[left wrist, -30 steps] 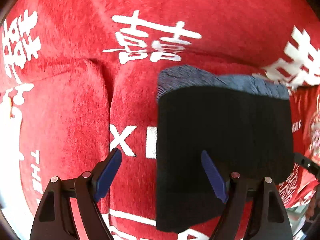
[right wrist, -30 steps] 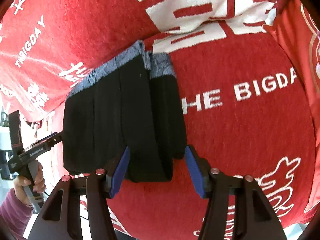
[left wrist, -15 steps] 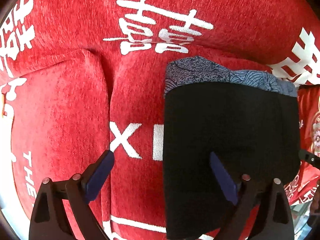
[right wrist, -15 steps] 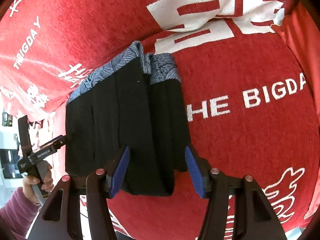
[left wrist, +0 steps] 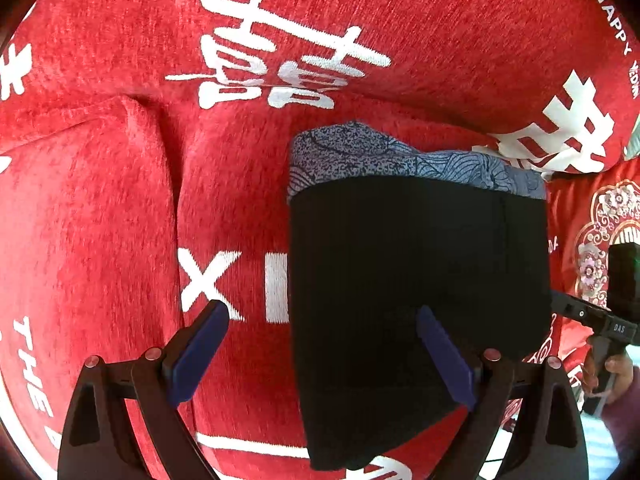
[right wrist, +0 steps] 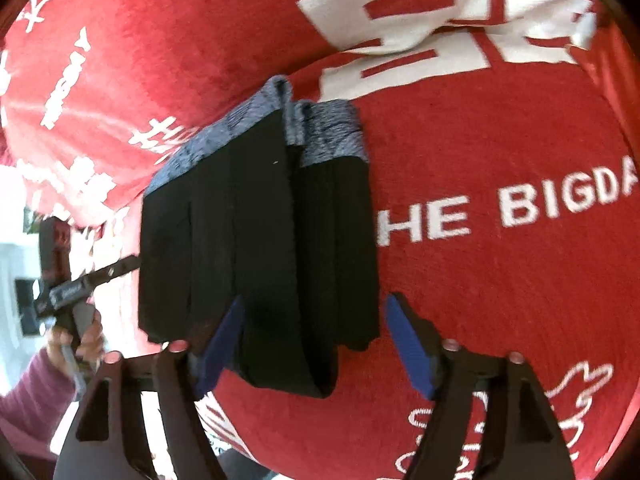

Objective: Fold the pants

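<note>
The pants (left wrist: 416, 280) are black with a blue patterned waistband, folded into a compact rectangle on a red sofa cover. In the left wrist view they lie right of centre; my left gripper (left wrist: 322, 354) is open, its right finger over the pants' near edge, holding nothing. In the right wrist view the folded pants (right wrist: 256, 240) show stacked layers; my right gripper (right wrist: 316, 354) is open and straddles their near right corner, without gripping.
The red cover (left wrist: 120, 220) with white lettering spans seat cushions and backrest (right wrist: 160, 40). A seam between cushions runs left of the pants. The other hand-held gripper shows at each view's edge (left wrist: 612, 320) (right wrist: 68, 288).
Both grippers have pulled back slightly from the folded pants and stayed open. The pants lie still in the same folded shape.
</note>
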